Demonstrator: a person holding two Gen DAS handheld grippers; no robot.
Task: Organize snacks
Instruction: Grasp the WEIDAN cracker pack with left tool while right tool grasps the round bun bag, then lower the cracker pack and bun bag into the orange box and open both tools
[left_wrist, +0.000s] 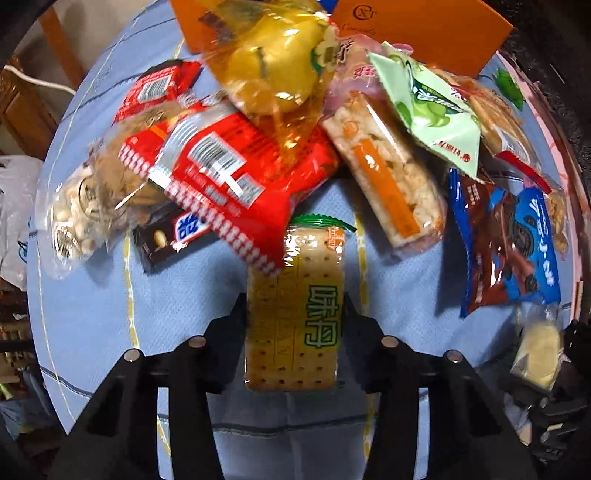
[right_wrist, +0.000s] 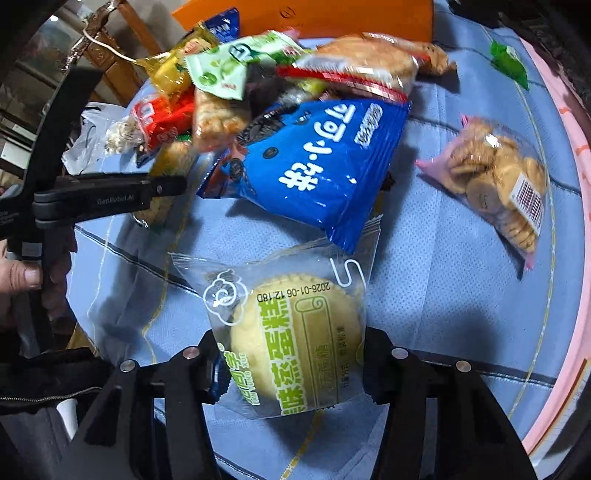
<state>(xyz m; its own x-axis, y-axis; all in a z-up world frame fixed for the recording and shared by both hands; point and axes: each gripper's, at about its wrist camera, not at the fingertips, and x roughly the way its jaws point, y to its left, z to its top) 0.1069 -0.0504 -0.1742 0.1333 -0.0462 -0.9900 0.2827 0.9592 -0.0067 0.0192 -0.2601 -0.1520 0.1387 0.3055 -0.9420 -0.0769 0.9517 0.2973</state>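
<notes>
Left tongs clenched across brittle cracker pack, right tongs across soft, squashable cake; light, slippery wrappers.

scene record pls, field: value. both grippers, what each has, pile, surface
left gripper: shut on the clear-wrapped rectangular yellow cracker pack with green lettering
right gripper: shut on the clear-wrapped round pale yellow steamed cake
pile: mixed snack packets heaped beyond both grippers; red foil pack with barcode, blue cookie bag with white lettering
apart from pile: clear bag of small round biscuits
surface: light blue quilted cloth
behind pile: orange flat box
</notes>
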